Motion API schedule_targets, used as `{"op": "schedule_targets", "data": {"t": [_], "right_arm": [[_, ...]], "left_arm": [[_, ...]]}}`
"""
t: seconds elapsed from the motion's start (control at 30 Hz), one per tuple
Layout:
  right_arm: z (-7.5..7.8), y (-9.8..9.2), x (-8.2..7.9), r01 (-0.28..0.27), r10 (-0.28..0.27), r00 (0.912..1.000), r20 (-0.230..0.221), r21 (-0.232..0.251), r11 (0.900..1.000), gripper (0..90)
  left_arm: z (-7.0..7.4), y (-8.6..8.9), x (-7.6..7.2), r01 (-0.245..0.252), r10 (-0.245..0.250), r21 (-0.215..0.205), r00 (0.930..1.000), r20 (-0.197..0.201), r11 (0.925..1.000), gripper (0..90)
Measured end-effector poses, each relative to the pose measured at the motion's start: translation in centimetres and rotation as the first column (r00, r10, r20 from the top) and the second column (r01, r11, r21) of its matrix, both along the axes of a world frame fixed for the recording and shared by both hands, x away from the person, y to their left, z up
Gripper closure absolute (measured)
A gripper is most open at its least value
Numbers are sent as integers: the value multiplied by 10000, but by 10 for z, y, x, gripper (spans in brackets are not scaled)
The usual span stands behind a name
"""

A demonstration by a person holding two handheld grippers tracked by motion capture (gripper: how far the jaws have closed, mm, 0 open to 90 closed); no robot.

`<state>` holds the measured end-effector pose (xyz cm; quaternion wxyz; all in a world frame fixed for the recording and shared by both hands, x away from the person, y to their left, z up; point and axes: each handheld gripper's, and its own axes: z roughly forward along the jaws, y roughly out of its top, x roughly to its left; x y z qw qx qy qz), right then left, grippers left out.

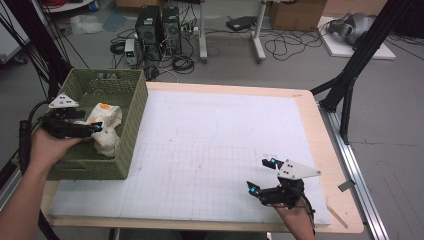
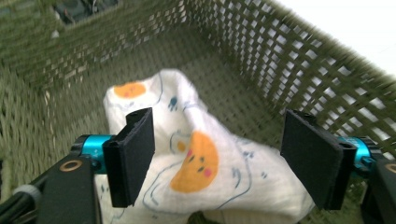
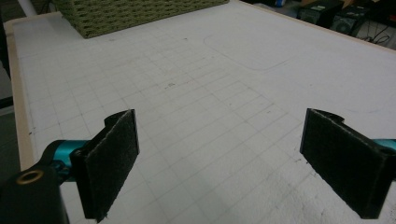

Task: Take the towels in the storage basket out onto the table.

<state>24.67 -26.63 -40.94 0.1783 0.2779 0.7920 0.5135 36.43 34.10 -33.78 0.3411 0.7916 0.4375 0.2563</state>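
Left gripper view: cloth (image 2: pixel 205 163) lies between left gripper (image 2: pixel 219 156), jaws apart, unpressed. Green basket (image 2: pixel 289 60) walls surround it. Right gripper (image 3: pixel 224 161) gapes over bare mat (image 3: pixel 210 93).

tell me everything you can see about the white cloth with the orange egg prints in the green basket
The white cloth with orange egg prints is soft, thin-looking fabric, printed with smiling orange yolks, blue-outlined egg shapes and small blue marks. It lies crumpled in a loose heap on the floor of the green woven basket, toward its near end. The left gripper has its black padded jaws standing open to either side above it, with no pad pressing on the fabric.
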Motion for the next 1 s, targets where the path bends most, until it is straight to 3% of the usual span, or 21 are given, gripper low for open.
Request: {"op": "schedule_targets", "data": {"t": [0.27,0.43,0.47,0.67,0.7,0.77,0.87,1.0], "right_arm": [[0,1,0,10,-10,10000,-41,43,10000,109],[0,1,1,-4,4,10000,-10,23,10000,109],[0,1,1,-6,6,10000,-15,28,10000,109],[0,1,1,-20,20,10000,7,46,10000,109],[0,1,1,-18,18,10000,24,25,10000,109],[0,1,1,-18,18,10000,17,39,10000,109],[0,1,0,9,-8,10000,-39,77,10000,109],[0,0,0,5,-5,10000,-32,87,10000,109]], "left_arm": [[-11,4,9,-162,190,382,9971,-742,9991,310],[-17,4,12,-262,309,497,9950,-952,9984,327],[-18,4,14,-230,294,555,9926,-1174,9982,338],[-21,1,17,-130,273,905,9869,-1592,9958,480],[-22,-1,18,-45,240,1112,9843,-1748,9938,560],[-23,-2,18,19,205,1207,9827,-1841,9927,583],[-25,-3,20,114,185,1402,9775,-2103,9901,722],[-25,-3,20,171,125,1317,9754,-2201,9911,804]]}}
